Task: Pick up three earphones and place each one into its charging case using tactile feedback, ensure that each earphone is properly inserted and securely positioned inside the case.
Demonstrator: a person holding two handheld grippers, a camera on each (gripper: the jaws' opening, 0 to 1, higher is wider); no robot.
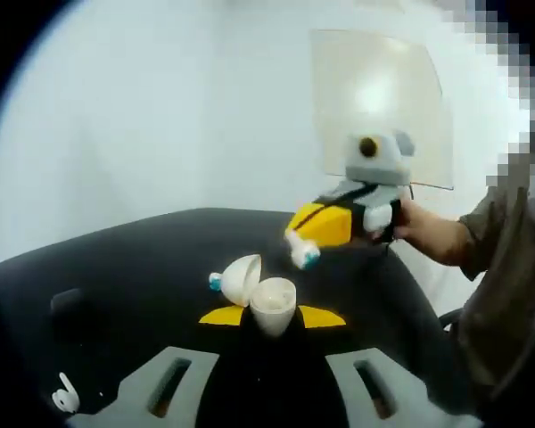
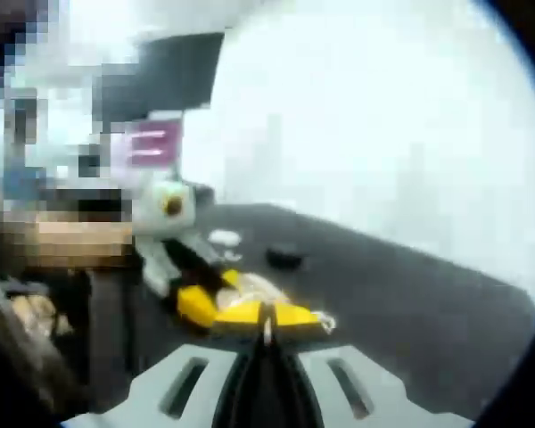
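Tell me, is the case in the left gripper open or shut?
Open: the case has its lid tipped back, showing the hollow inside.

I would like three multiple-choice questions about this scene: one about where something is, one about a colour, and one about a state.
1. Where does the loose white earphone lie in the left gripper view?
A. On the black table, at the lower left
B. Inside the case
C. On the wall

2. What colour are the gripper tips holding the case?
A. Red
B. Yellow
C. Green

3. What is the state of the white charging case?
A. Lid closed
B. Lid open
C. Broken into pieces

Answers:
1. A: the earphone rests on the black table, apart from the case.
2. B: the left gripper shows yellow tips on both sides of the charging case.
3. B: the lid is tilted up and the round opening faces the camera.

The right gripper has its yellow tips together on a thin white piece that is too blurred to identify.
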